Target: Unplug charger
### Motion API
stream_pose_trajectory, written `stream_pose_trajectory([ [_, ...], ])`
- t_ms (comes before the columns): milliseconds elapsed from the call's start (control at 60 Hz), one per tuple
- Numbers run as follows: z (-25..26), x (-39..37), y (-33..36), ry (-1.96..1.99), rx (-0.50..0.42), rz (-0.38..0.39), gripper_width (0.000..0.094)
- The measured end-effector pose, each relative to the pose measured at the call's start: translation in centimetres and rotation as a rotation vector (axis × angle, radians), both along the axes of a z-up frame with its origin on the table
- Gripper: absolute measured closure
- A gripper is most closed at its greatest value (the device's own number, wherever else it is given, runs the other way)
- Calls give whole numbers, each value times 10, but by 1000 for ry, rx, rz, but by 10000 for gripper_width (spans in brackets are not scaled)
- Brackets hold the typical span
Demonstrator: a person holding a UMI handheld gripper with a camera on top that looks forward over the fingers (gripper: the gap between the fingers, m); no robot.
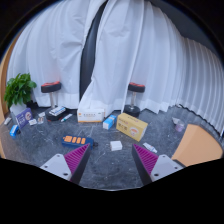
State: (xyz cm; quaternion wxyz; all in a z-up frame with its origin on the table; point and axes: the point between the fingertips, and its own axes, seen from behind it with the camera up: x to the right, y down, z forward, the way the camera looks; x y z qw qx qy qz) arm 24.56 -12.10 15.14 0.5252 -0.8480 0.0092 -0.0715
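The gripper (110,160) jaws stand apart, holding nothing, above a grey bench (100,165). A small white charger (116,146) lies flat on the bench just ahead, between the fingers.

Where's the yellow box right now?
In the gripper view, the yellow box sits on the grey table, beyond the open gripper and slightly right, beside a small blue item and before the white curtain.

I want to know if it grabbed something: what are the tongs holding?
Nothing. The tongs are open, with only bare table between the fingers.
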Motion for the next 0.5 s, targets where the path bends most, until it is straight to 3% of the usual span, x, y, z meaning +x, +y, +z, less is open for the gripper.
stream_pose_trajectory([
  [250, 28, -48, -96, -24, 24, 14, 83],
  [500, 39, -62, -132, -12, 36, -16, 81],
])
